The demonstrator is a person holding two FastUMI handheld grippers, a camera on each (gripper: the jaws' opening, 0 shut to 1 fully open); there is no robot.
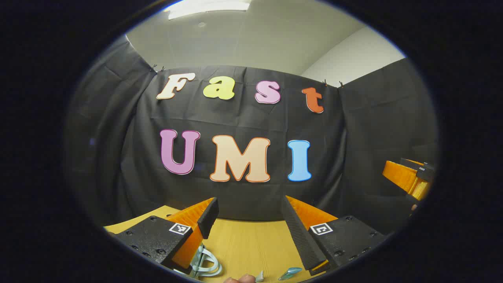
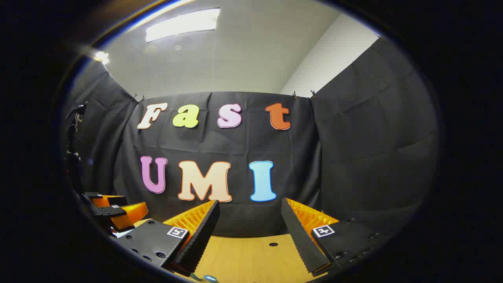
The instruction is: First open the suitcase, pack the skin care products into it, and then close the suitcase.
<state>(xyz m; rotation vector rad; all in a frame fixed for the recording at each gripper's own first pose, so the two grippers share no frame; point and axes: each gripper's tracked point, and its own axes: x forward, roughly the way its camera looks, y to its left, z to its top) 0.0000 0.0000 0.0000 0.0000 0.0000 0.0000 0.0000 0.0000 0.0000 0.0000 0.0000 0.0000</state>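
Observation:
In the left gripper view my left gripper (image 1: 248, 204) stands open above the wooden table (image 1: 243, 243), with nothing between its fingers. Under its left finger lies a pale blue-grey looped handle (image 1: 207, 264); what it belongs to is hidden. Two small teal-tinted items (image 1: 290, 272) lie at the bottom edge, beside a fingertip of a hand (image 1: 240, 279). My right gripper (image 1: 408, 177) shows at the far right. In the right gripper view my right gripper (image 2: 249, 210) is open and empty over the table (image 2: 251, 259). The left gripper (image 2: 116, 214) sits low at the left there.
The black booth cloth (image 1: 243, 118) hangs close behind the table's far edge. A small dark hole (image 2: 273, 244) marks the tabletop between the right gripper's fingers. A small blue object (image 2: 210, 279) peeks in at the bottom edge.

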